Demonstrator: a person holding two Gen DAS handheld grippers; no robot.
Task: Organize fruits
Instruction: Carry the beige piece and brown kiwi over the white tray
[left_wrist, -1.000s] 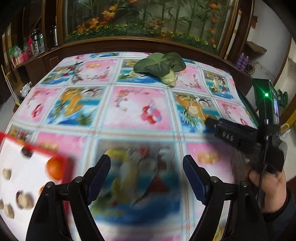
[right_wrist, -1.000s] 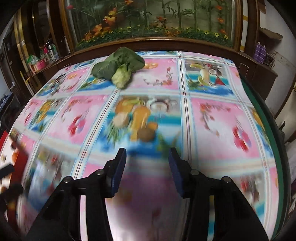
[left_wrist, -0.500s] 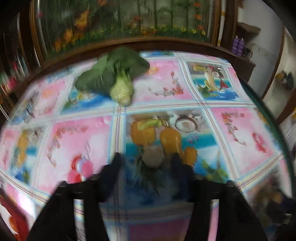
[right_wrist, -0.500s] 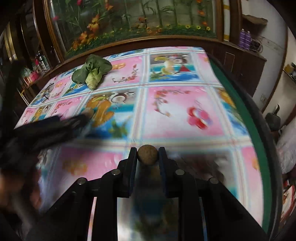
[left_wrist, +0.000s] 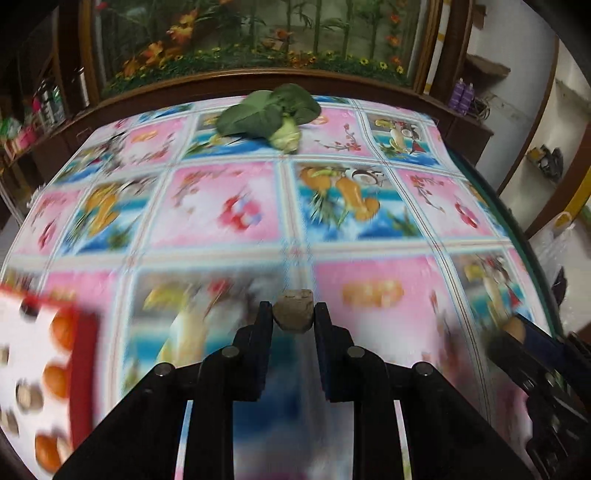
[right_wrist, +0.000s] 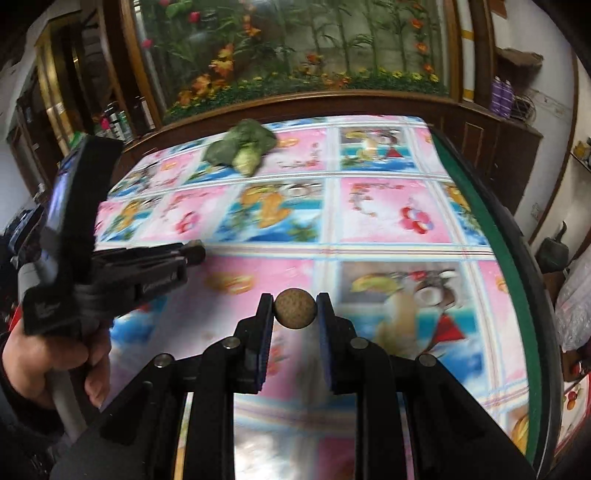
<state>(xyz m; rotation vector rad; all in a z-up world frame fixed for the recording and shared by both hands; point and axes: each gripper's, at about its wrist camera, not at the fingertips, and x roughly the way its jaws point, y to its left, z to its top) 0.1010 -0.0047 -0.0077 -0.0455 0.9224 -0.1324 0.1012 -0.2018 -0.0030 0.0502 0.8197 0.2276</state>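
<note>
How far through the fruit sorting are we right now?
Done: the red-rimmed tray at the left already holds oranges and small brown fruits. In hand: the left gripper is shut on a small brown fruit, and the right gripper on a round brown fruit. Left: both still need dropping in the tray. Otherwise only a leafy vegetable shows on the tablecloth.

Left gripper (left_wrist: 293, 314) clamped on a small brownish fruit (left_wrist: 293, 309), pinched between both fingertips above the fruit-patterned tablecloth (left_wrist: 221, 206). At lower left, blurred, a red-edged box (left_wrist: 83, 373) holding orange fruits (left_wrist: 55, 380) and small brown ones; at the far edge, a leafy green vegetable (left_wrist: 269, 116) lying on the cloth. At lower right, right gripper (left_wrist: 517, 332) reaching in with another brownish fruit (left_wrist: 513, 328) at its tip.
</note>
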